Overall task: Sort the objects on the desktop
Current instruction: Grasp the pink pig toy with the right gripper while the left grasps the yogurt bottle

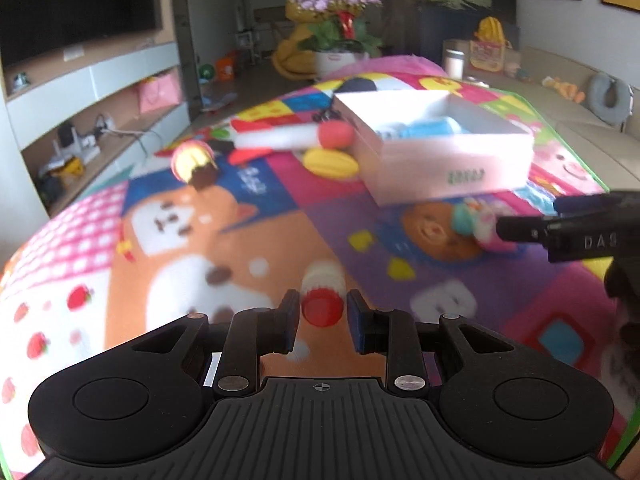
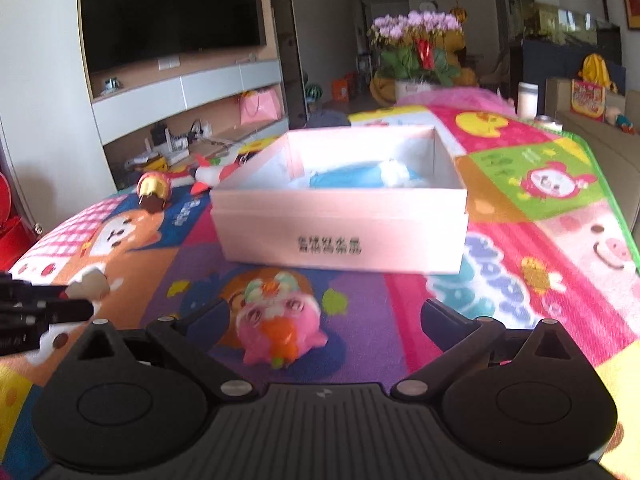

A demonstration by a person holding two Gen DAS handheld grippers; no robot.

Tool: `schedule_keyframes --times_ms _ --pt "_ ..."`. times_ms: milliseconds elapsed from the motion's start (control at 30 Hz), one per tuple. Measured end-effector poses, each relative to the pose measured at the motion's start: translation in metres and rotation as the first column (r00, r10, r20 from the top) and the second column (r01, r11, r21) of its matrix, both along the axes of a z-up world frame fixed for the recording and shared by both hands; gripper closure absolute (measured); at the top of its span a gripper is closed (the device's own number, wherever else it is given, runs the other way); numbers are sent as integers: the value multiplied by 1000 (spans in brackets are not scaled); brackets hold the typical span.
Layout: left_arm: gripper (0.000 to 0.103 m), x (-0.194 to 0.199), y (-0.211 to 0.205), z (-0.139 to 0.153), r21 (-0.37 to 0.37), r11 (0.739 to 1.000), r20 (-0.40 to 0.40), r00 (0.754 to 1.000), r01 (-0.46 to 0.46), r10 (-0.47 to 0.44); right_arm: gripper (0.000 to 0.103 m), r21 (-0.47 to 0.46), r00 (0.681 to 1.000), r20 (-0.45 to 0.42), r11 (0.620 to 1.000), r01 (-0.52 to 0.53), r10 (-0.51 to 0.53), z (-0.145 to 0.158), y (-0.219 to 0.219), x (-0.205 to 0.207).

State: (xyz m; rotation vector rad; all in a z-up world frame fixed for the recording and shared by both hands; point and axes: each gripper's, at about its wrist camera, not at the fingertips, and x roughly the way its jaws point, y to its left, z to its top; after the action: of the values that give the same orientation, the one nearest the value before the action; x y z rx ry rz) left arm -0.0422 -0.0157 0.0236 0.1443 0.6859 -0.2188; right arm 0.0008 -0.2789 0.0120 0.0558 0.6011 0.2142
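One red-capped bottle (image 1: 322,298) gripped in my left jaws; pink toy (image 2: 276,330) lies between my wide right jaws. Box (image 2: 340,236) holds a blue item (image 2: 348,178).

A home living room: wall television (image 2: 172,8), sofa (image 1: 580,120), potted flowers (image 2: 416,44), cartoon play mat (image 2: 520,208).

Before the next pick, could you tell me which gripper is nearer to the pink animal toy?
Right. The right gripper hangs open with the pink animal toy between its fingers, untouched. The left gripper, shut on a small red-capped bottle, is off to the toy's left.
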Motion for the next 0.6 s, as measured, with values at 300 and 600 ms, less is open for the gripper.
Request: schedule_keyframes --times_ms 300,600 --pt "29 -3 11 -15 -6 1000 -62 998 -18 18 0 -16 997 -78 1000 14 -16 -5 0 -10" --pt "9 6 45 -18 7 989 -62 987 -147 147 0 -22 994 -107 999 34 -36 -8 0 -7"
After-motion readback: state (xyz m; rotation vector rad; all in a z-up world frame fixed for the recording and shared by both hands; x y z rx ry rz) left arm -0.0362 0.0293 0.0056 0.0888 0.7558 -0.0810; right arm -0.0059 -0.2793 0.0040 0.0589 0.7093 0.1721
